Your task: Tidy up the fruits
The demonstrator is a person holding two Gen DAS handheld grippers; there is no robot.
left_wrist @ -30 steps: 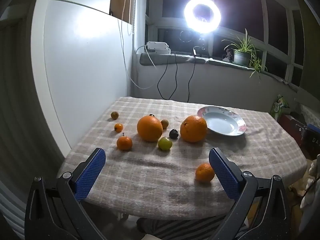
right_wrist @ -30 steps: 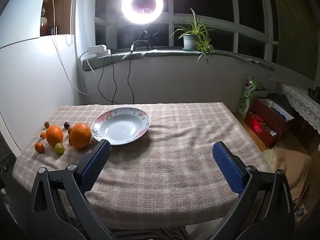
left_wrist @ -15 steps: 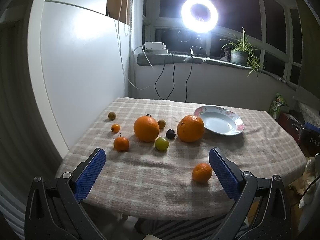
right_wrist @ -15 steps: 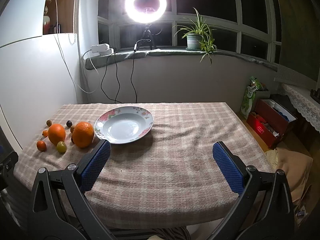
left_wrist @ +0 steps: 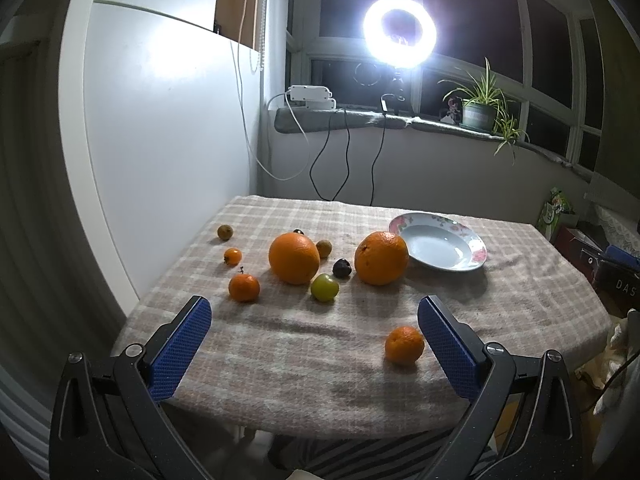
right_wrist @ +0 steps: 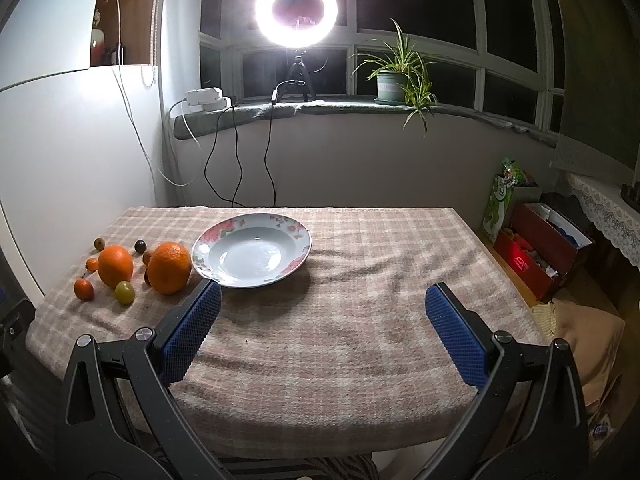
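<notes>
Left wrist alone shows near mandarin (left_wrist: 404, 345) beside spread left claw (left_wrist: 314, 338).

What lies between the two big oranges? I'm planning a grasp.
In the left wrist view, a dark plum and a green fruit sit between the oranges.

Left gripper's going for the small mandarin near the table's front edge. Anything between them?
Nothing visible. The small mandarin lies alone on the checked cloth, just inside the open left gripper's right finger; the other fruit sit farther back.
</notes>
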